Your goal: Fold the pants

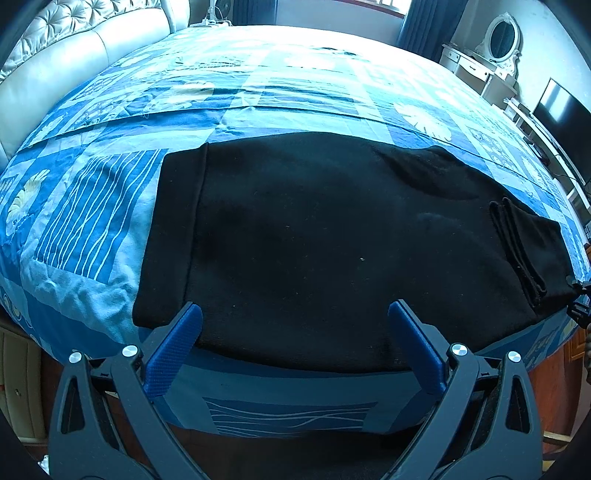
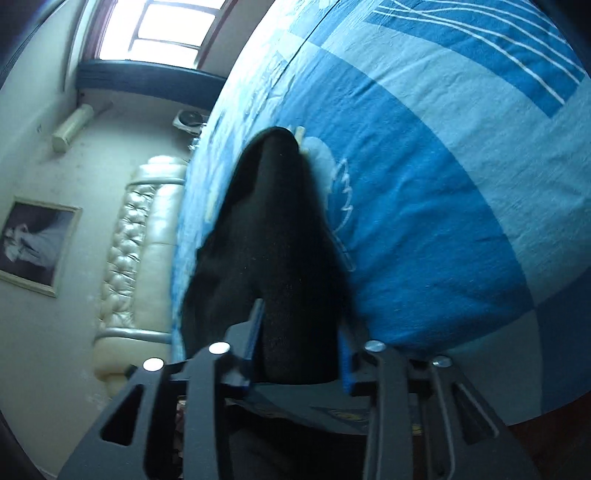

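My left fingers (image 1: 173,347) stand wide apart with nothing between them, and my left gripper (image 1: 294,314) hangs just over the near edge of the black pants (image 1: 314,236). My right gripper (image 2: 300,343) is pinched narrow on a thick fold of the same pants, the cloth filling the gap between its blue pads and bulging up ahead of them.

Ahead of my left fingers the pants lie flat, their long axis running across from left to right. Beyond my left finger a seamed band marks one end; out past my right finger the other end shows doubled layers of cloth edge, drawn toward the corner where my right gripper shows as a small dark shape (image 1: 580,310). From the right wrist, the pants run straight away from the fingers to a rounded tip.

They rest on a bed (image 1: 258,92) under a blue patchwork sheet with stripes and pale leaf prints. The near bed edge drops off just under my left fingers.

Beyond the pants the sheet stretches well away. Farther left of my fingers stands a tufted cream headboard (image 1: 66,48); far right, a white dressing table with an oval mirror (image 1: 500,37) and a dark television (image 1: 561,114). The right wrist also shows a window (image 2: 170,26) and a framed picture (image 2: 35,243).
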